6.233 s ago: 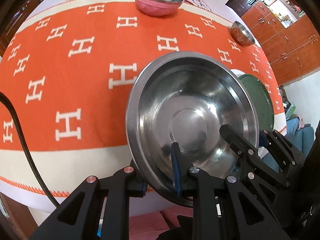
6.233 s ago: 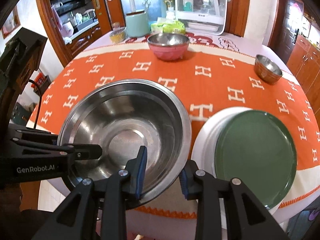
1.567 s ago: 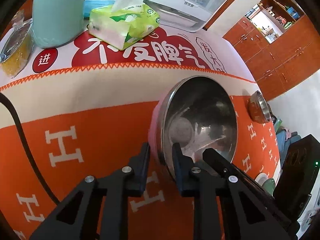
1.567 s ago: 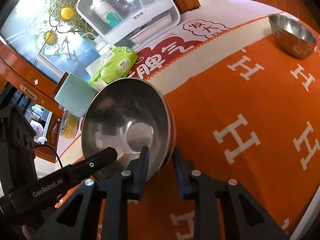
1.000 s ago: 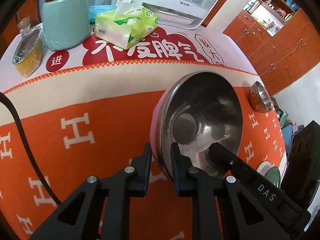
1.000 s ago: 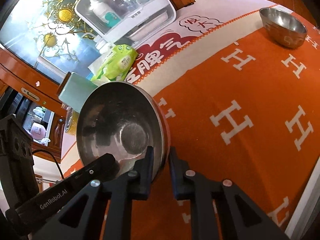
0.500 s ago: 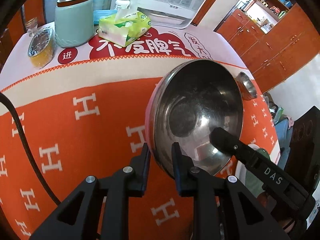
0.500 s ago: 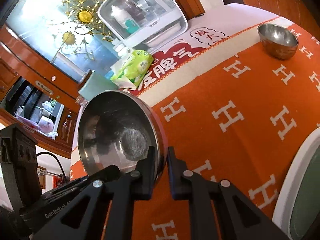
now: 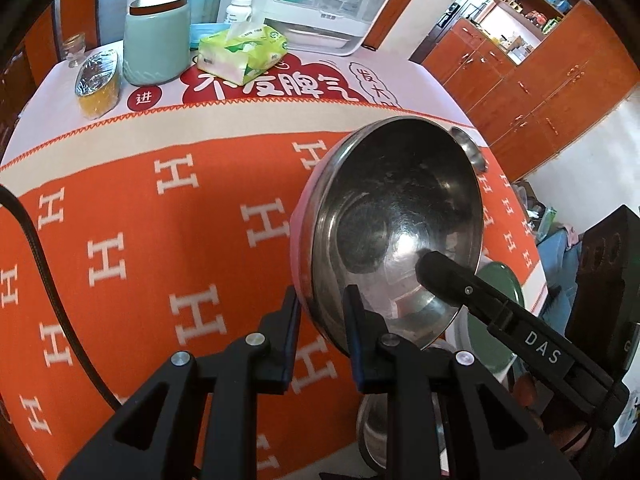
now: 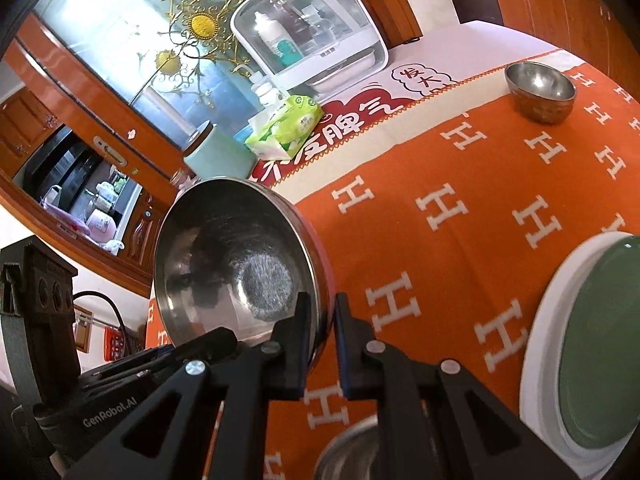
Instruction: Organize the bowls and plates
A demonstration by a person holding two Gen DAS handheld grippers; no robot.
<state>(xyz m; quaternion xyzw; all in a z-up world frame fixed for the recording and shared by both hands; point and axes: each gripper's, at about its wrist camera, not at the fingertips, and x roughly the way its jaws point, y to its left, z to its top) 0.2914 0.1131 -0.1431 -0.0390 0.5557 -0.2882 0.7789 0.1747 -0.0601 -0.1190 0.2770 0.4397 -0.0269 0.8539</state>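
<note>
Both grippers hold one pink bowl with a steel inside, lifted and tilted above the orange cloth; it also shows in the right wrist view. My left gripper is shut on its near rim. My right gripper is shut on the opposite rim. A larger steel bowl sits below near the table's front edge, its rim showing in the left wrist view. A green plate lies on a white plate at the right. A small steel bowl stands far right.
At the back of the table stand a teal canister, a green tissue pack, a foil-covered jar and a white sterilizer box. A black cable runs along the left.
The pink bowl has been lifted off the far side of the table and carried back toward the near edge, above the large steel bowl. Both grippers stay shut on it.
</note>
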